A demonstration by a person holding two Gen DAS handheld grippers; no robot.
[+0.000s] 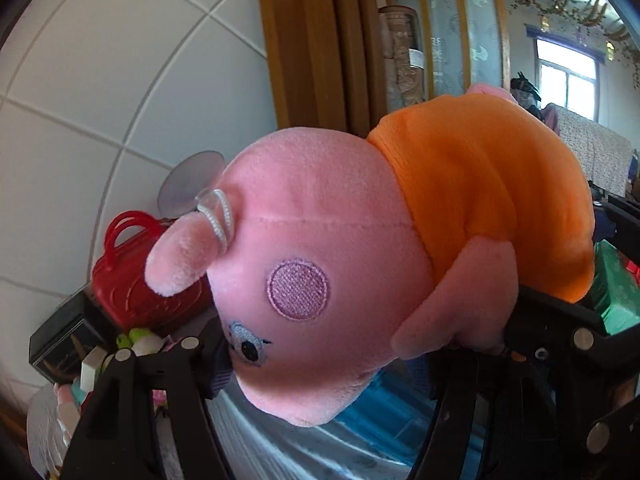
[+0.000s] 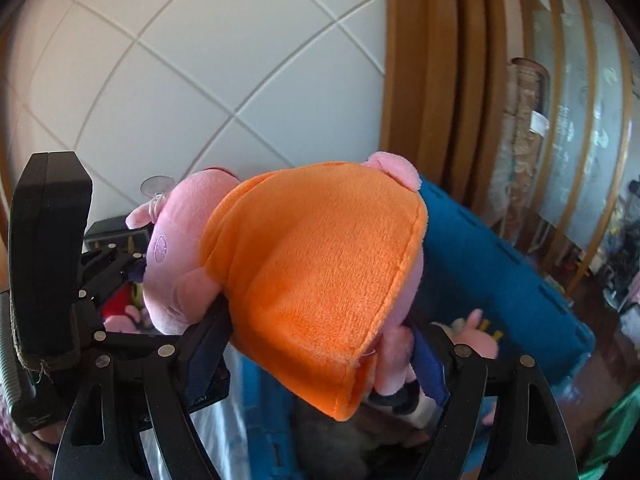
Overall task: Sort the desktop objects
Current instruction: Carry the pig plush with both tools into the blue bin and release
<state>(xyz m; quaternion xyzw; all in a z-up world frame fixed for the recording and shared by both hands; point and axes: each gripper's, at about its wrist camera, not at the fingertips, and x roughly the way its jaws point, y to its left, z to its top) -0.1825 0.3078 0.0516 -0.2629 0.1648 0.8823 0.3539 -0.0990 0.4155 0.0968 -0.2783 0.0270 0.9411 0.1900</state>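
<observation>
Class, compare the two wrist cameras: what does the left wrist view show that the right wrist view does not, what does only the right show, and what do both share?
Only the left wrist view: the plush pig's embroidered eye, a red toy handbag and a window.

Only the right wrist view: the hem of the orange dress, the pig's feet and a blue padded box.

Both: the pink plush pig held at each end, a suction cup, tiled wall and wooden door frame.

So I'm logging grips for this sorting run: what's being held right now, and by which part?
One pink pig plush in an orange dress, shared by both grippers. The left gripper clamps its head; the right gripper clamps the dress hem and legs end.
</observation>
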